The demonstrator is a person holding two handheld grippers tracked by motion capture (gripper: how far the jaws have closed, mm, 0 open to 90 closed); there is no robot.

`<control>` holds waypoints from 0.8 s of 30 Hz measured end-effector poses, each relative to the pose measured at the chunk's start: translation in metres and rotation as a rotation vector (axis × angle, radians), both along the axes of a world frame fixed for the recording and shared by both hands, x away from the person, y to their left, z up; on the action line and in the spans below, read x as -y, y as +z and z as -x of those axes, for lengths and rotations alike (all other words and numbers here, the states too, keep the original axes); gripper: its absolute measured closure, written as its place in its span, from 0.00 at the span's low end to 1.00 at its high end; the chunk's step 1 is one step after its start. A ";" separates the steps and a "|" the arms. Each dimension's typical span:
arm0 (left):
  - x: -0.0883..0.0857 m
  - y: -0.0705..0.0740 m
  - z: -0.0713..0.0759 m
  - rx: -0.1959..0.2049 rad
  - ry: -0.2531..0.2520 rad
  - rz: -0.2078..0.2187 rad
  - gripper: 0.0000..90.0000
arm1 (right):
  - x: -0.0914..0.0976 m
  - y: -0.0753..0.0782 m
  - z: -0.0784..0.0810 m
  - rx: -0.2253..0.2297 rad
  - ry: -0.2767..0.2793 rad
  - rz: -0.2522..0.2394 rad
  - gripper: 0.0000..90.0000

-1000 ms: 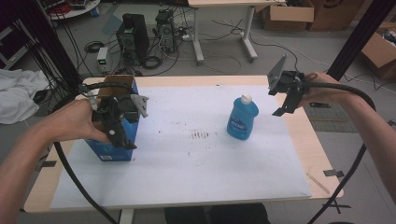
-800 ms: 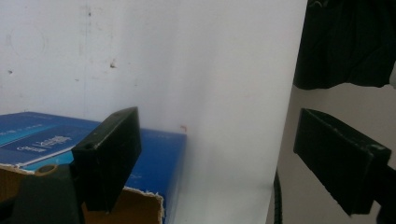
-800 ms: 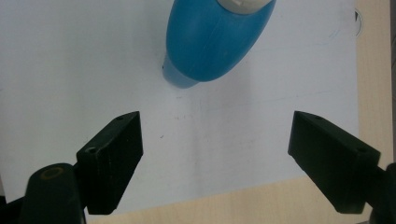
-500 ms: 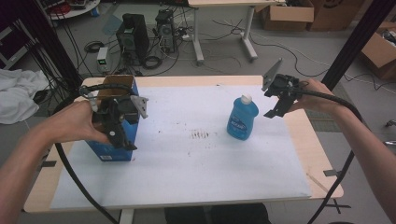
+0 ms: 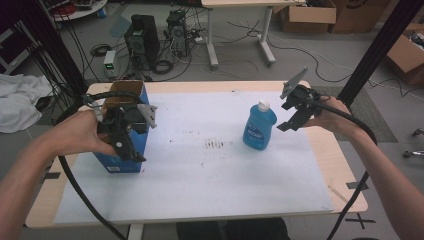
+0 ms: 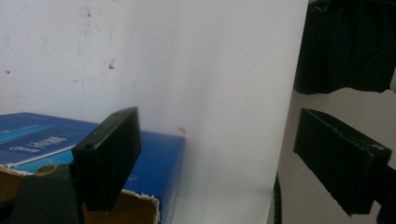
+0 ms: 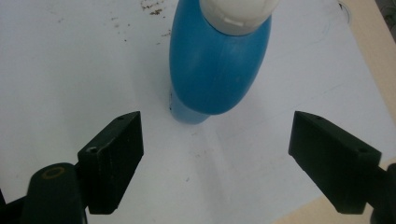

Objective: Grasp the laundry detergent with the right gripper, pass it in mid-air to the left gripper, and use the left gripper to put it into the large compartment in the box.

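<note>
The right gripper hung in the air just to the right of the blue bottle, a little above its white cap, with its jaws spread wide and nothing between them. In the right gripper view the gripper looked down on the bottle, which stood upright ahead of the gap between the two jaws, not yet inside it and touching neither one.

The bottle stood on the white sheet that covered most of the table. A patch of dark specks marked the sheet just left of the bottle.

The left gripper was well to the left of the bottle, at the open blue cardboard box that stood on the sheet near its left edge. In the left gripper view its jaws were wide apart; one jaw hung over the box's torn rim, the other clear of the box, and they clamped nothing.
</note>
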State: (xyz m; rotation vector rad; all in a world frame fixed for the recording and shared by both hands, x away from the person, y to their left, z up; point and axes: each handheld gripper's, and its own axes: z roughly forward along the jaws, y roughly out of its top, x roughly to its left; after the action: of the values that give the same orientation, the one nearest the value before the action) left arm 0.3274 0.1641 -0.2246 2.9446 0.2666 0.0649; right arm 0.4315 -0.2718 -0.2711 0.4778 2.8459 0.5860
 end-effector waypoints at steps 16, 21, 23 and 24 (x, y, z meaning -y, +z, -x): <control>-0.002 -0.002 0.001 0.002 -0.004 -0.010 0.18 | -0.004 -0.027 0.003 0.046 -0.149 -0.142 0.21; -0.002 -0.004 0.000 0.000 -0.001 -0.011 0.18 | -0.005 -0.036 0.003 0.049 -0.170 -0.165 0.20; -0.001 -0.005 0.000 -0.001 0.006 -0.003 0.18 | -0.006 -0.040 0.002 0.050 -0.182 -0.174 0.20; -0.001 -0.005 -0.001 -0.002 0.006 -0.004 0.18 | -0.006 -0.042 0.002 0.046 -0.185 -0.183 0.20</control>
State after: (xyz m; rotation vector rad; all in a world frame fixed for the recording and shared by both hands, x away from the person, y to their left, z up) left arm 0.3280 0.1648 -0.2299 2.9477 0.2754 0.0637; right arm 0.4292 -0.2654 -0.3127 0.7390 2.6779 0.8124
